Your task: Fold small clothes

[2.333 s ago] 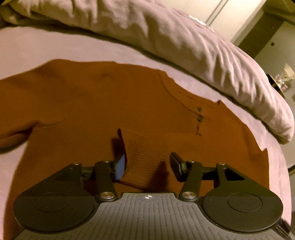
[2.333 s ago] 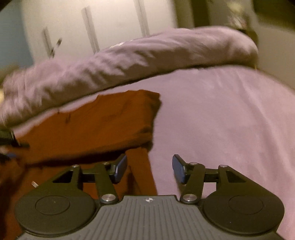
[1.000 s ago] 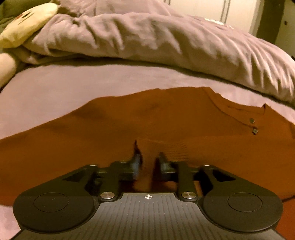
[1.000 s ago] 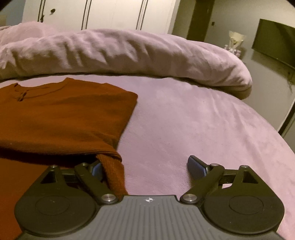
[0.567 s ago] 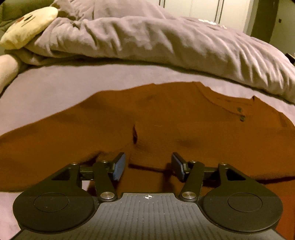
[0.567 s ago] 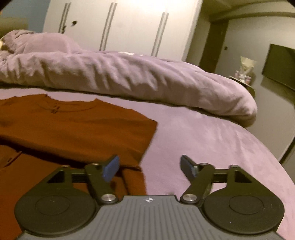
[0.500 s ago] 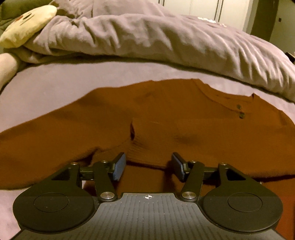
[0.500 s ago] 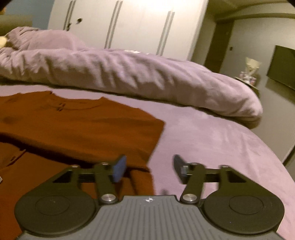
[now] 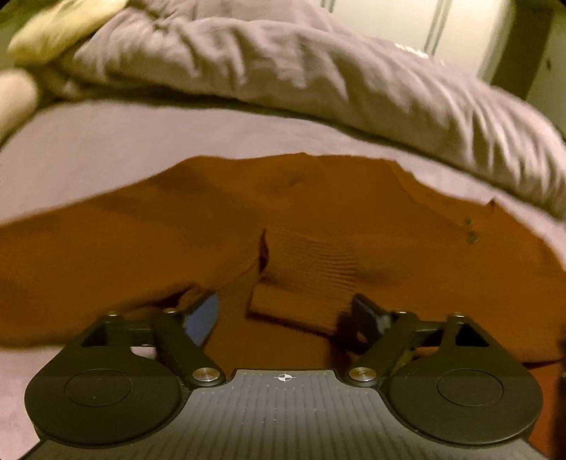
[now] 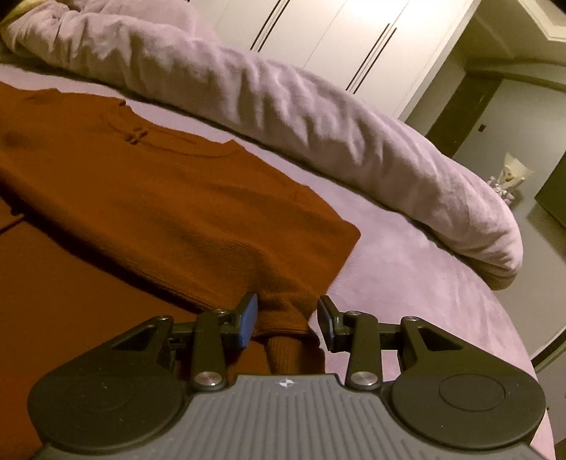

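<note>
A rust-brown knit sweater (image 9: pixel 318 198) lies flat on the purple bed sheet (image 9: pixel 123 141), its button placket toward the right. Its ribbed cuff (image 9: pixel 311 262) rests on the body of the sweater, folded inward. My left gripper (image 9: pixel 284 315) hovers just before the cuff; its jaws are opening wide and touch nothing. In the right wrist view the sweater (image 10: pixel 159 198) shows a folded side edge. My right gripper (image 10: pixel 287 320) straddles a bunched fold at that near corner. Its jaws are closing with the cloth between them, and the right pad stands a little off the cloth.
A rumpled lilac duvet (image 9: pixel 318 70) is heaped along the far side of the bed, also the duvet (image 10: pixel 318 116) in the right view. A pale yellow plush (image 9: pixel 53 28) lies at the far left. White wardrobe doors (image 10: pixel 336 42) stand behind. Bare sheet (image 10: pixel 406 283) stretches to the right.
My left gripper let go of the cuff and spread wide; the cuff now lies on the sweater. My right gripper narrowed, rolled, and shifted onto the folded corner.
</note>
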Demonstrator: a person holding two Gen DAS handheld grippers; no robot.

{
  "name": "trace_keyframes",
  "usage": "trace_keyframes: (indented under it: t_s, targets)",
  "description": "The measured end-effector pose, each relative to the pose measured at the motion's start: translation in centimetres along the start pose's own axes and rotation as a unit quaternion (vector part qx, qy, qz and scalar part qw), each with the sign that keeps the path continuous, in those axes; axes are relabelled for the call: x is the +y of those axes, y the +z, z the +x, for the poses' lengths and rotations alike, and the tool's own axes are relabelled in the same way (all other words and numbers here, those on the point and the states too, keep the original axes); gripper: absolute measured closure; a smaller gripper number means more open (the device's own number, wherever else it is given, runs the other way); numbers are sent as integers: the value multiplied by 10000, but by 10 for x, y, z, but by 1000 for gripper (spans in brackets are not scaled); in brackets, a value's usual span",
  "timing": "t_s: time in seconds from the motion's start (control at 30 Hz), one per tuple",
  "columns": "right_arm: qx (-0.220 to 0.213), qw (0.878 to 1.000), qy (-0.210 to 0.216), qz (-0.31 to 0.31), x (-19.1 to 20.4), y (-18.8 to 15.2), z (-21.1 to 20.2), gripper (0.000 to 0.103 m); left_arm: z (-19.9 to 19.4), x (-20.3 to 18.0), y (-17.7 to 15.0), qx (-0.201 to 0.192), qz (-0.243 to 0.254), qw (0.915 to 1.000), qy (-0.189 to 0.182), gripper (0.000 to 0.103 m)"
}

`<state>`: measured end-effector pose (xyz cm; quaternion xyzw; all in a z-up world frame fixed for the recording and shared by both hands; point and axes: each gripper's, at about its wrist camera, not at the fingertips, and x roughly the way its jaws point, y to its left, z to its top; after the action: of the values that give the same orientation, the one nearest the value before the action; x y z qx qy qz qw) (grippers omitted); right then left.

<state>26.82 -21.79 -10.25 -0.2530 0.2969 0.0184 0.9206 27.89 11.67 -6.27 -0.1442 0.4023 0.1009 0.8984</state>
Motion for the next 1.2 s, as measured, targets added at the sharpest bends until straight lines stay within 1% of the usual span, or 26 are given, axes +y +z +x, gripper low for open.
trace_keyframes:
  t_s: [0.03, 0.07, 0.1, 0.13, 0.17, 0.2, 0.23, 0.27, 0.3, 0.37, 0.43, 0.5, 0.57, 0.63, 0.73, 0.77, 0.8, 0.83, 0.87, 0.93, 0.97, 1.0, 1.03, 1.1, 1.13, 1.2]
  targets:
    - [32, 9999, 13, 118, -3, 2, -4, 60, -9, 10, -2, -43, -168, 9997, -144, 7]
    - [66, 9996, 33, 282, -7, 3, -10, 53, -20, 21, -5, -118, -278, 9990, -321, 6]
    - [76, 9987, 82, 498, -12, 3, -18, 49, -31, 34, -10, -201, -435, 9982, -364, 5]
    - [66, 9973, 177, 708, -17, 4, -26, 36, -42, 52, -16, -251, -631, 9971, -338, 4]
    - [35, 9951, 305, 939, -21, 1, -36, 26, -50, 67, -20, -283, -824, 9958, -290, 3]
    - [-22, 9921, 438, 1173, -25, -4, -48, 25, -59, 89, -27, -333, -1143, 9927, -185, 2]
    - [-58, 9888, 568, 1376, -28, -9, -60, 24, -67, 113, -34, -369, -1507, 9879, -52, 2]
    - [-65, 9863, 664, 1507, -29, -14, -71, 24, -73, 133, -39, -383, -1854, 9819, 69, 2]
    - [-74, 9842, 736, 1611, -28, -20, -81, 24, -80, 158, -46, -413, -2294, 9722, 210, 2]
    - [-117, 9831, 794, 1646, -22, -30, -99, 21, -91, 202, -57, -531, -3028, 9507, 412, 2]
    - [-159, 9855, 776, 1502, -12, -37, -111, 21, -102, 238, -66, -706, -3593, 9291, 515, 2]
    - [-91, 9879, 825, 1312, -1, -40, -117, 21, -112, 263, -70, -917, -3896, 9137, 696, 2]
    - [0, 9890, 844, 1213, 6, -40, -118, 21, -116, 280, -72, -1081, -4059, 9033, 867, 2]
    - [10, 9895, 819, 1190, 10, -38, -121, 21, -116, 299, -75, -1151, -4282, 8918, 900, 2]
    - [32, 9888, 846, 1225, 12, -34, -121, 21, -112, 316, -82, -1353, -4682, 8707, 655, 5]
    - [46, 9887, 854, 1228, 12, -33, -120, 21, -114, 321, -84, -1427, -4764, 8656, 588, 6]
    - [52, 9888, 859, 1219, 13, -32, -121, 21, -116, 327, -85, -1507, -4810, 8620, 532, 12]
    - [49, 9891, 856, 1199, 14, -32, -123, 21, -118, 331, -87, -1570, -4822, 8605, 490, 23]
    - [46, 9895, 844, 1177, 15, -32, -124, 21, -119, 334, -87, -1577, -4840, 8594, 485, 29]
    - [73, 9898, 829, 1157, 17, -31, -125, 21, -116, 341, -87, -1574, -4913, 8555, 440, 46]
    - [82, 9897, 831, 1167, 18, -31, -125, 21, -115, 344, -86, -1545, -4965, 8531, 437, 49]
    - [87, 9894, 839, 1183, 18, -31, -126, 21, -116, 349, -86, -1538, -4980, 8524, 428, 58]
    - [89, 9892, 850, 1192, 18, -30, -126, 21, -117, 351, -85, -1540, -4959, 8536, 426, 63]
    - [85, 9892, 846, 1190, 17, -30, -125, 21, -116, 353, -85, -1530, -4906, 8569, 407, 85]
    - [76, 9893, 841, 1193, 17, -29, -126, 21, -115, 354, -85, -1502, -4899, 8578, 406, 94]
    - [58, 9892, 841, 1203, 16, -29, -126, 21, -117, 355, -87, -1462, -4910, 8577, 430, 94]
